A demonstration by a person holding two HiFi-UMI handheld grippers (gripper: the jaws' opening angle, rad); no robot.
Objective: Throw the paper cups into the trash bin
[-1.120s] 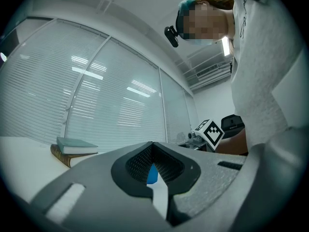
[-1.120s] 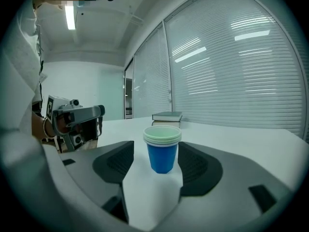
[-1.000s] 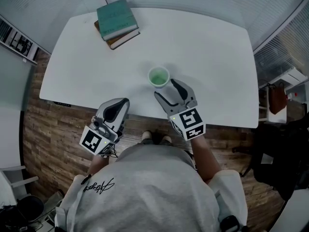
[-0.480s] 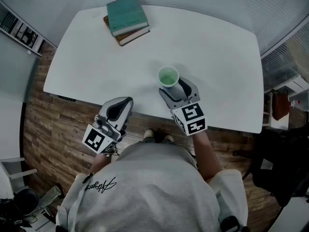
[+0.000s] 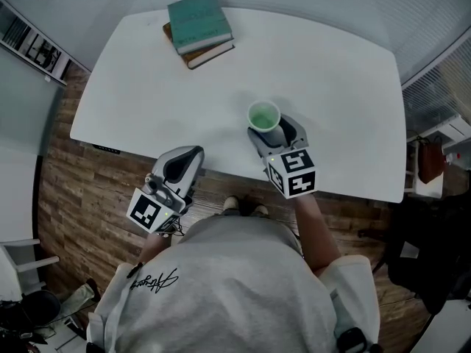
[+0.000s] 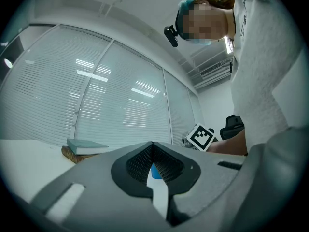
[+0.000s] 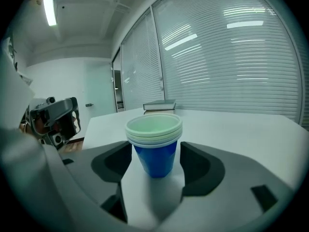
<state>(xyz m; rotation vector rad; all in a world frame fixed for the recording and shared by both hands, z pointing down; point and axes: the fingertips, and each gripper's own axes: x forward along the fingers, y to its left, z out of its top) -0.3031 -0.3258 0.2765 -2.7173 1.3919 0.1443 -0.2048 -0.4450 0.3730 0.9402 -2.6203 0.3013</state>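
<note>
The stack of paper cups (image 5: 263, 115) stands near the table's (image 5: 147, 101) front edge between the right gripper's (image 5: 274, 133) wide, just-opened jaws, so close gently at mid-height, while the left gripper (image 5: 180, 165) hangs shut and empty.

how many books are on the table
2, stacked at the far left corner of the table: a teal book on top, a brown book beneath it, mostly covered. No others show.
</note>
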